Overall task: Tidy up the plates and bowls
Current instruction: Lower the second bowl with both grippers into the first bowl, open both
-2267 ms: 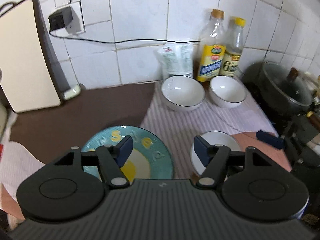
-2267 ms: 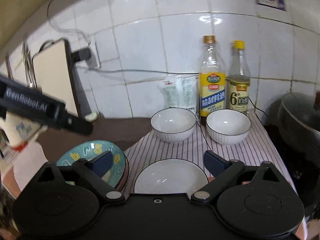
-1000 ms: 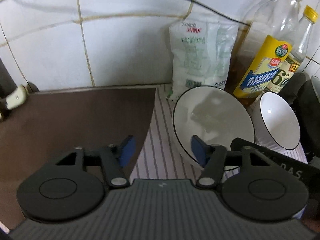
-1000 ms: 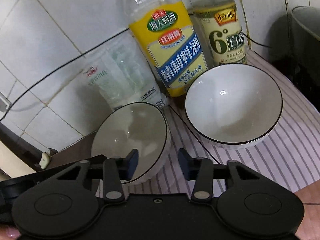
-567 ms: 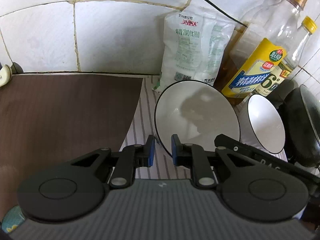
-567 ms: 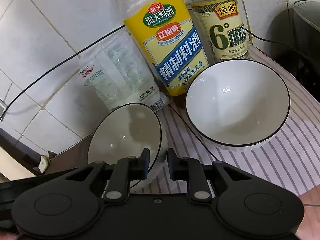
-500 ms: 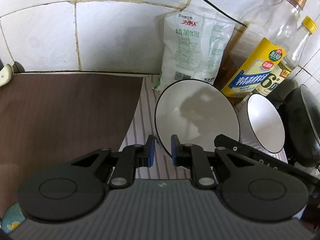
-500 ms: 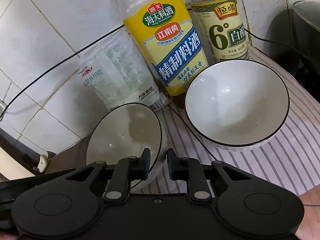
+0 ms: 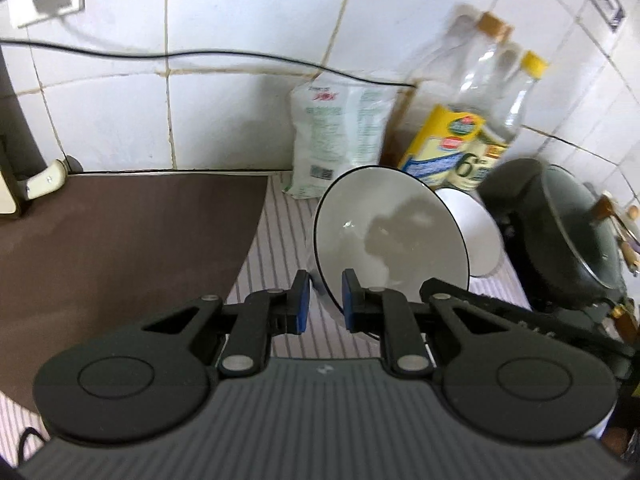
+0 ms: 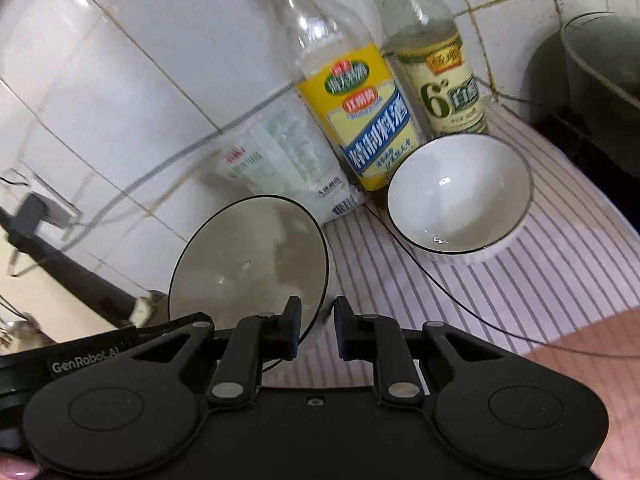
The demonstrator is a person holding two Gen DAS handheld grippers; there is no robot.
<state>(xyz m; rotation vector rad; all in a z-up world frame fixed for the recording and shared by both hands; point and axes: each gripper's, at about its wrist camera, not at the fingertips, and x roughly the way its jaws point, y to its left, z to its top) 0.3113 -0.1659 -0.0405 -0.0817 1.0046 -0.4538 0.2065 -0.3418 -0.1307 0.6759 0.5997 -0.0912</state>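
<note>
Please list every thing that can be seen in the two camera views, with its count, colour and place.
bowls: 2, white with dark rim; one tilted and gripped by both tongs at its near rim, the other on the striped cloth by the bottles
bottles: 2, clear; the yellow-labelled one and the pale-labelled one stand at the wall
bag: 1, white with green print, leaning on the wall
striped cloth: 1, white and purple, on the counter
brown mat: 1, left of the cloth
pot: 1, dark, at the right
cable: 1, black, along the tiles
left tongs: black, blue pads, shut on the bowl
right tongs: black, shut on the bowl
</note>
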